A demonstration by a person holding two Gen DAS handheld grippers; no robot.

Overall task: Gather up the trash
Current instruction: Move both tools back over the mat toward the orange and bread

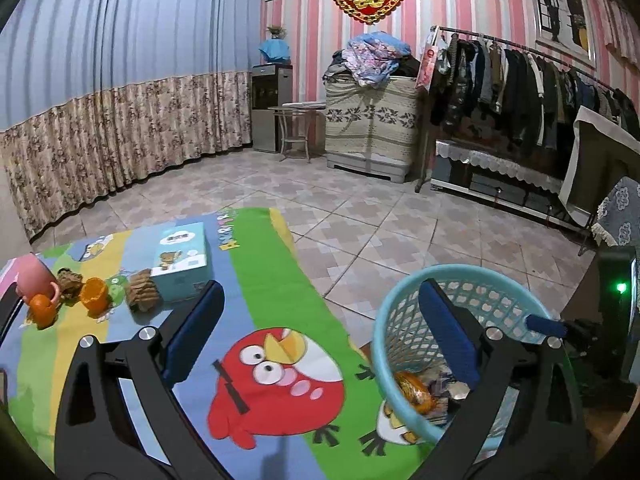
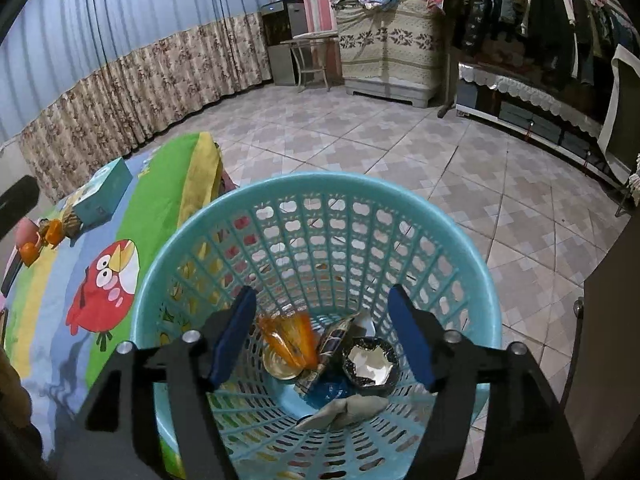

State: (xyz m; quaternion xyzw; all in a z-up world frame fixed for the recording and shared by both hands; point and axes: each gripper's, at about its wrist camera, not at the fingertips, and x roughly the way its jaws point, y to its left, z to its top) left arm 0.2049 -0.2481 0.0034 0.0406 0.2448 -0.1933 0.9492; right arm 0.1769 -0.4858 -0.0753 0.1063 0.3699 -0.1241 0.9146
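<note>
While the right hand-held gripper [image 2: 322,332] hangs over the mouth of the turquoise basket [image 2: 472,272], its blue fingers spread wide and gripping nothing, the trash lies below it at the basket's bottom: an orange wrapper [image 2: 286,338], a crumpled dark foil cup [image 2: 370,362] and a grey wad of paper [image 2: 344,410]. The left hand-held gripper [image 1: 320,330] is also wide open and empty, held above the cartoon-bird cloth [image 1: 276,376] on the bench, with its right finger in front of the basket's rim. At the cloth's far left sit a pink cup [image 1: 34,278], orange peel pieces [image 1: 94,294], brown scraps [image 1: 140,290] and a blue tissue box [image 1: 182,262].
</note>
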